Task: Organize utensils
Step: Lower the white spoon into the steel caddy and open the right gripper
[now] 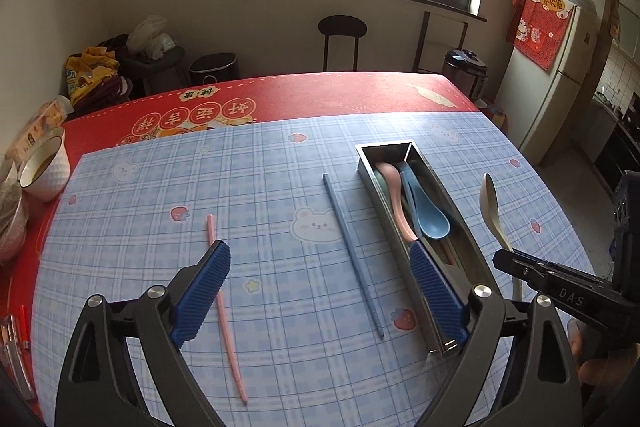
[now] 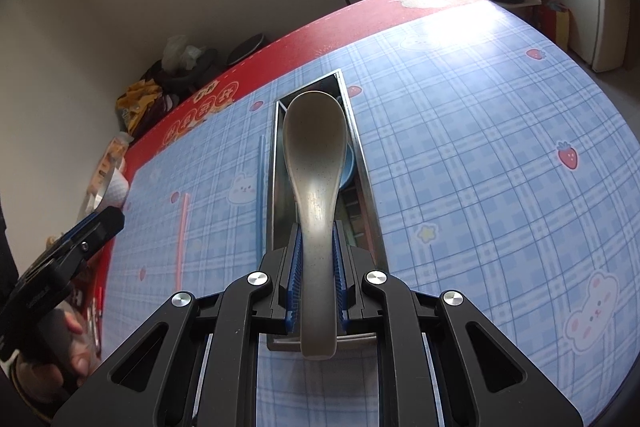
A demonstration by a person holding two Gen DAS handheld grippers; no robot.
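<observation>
My right gripper (image 2: 317, 259) is shut on the handle of a beige spoon (image 2: 314, 155) and holds it above a long metal utensil tray (image 2: 370, 195). In the left wrist view the spoon (image 1: 491, 205) hangs just right of the tray (image 1: 466, 227), which holds a pink spoon (image 1: 394, 187) and a blue spoon (image 1: 430, 217). My left gripper (image 1: 320, 259) is open and empty above the mat. A blue chopstick (image 1: 352, 253) lies between its fingers, a pink chopstick (image 1: 224, 303) under its left finger (image 1: 204, 291).
A blue plaid mat (image 1: 160, 227) covers a red tablecloth (image 1: 320, 95). White bowls (image 1: 44, 167) stand at the table's left edge. Pens (image 1: 16, 339) lie at the near left. A stool (image 1: 342, 27) and a fridge (image 1: 560, 87) stand beyond the table.
</observation>
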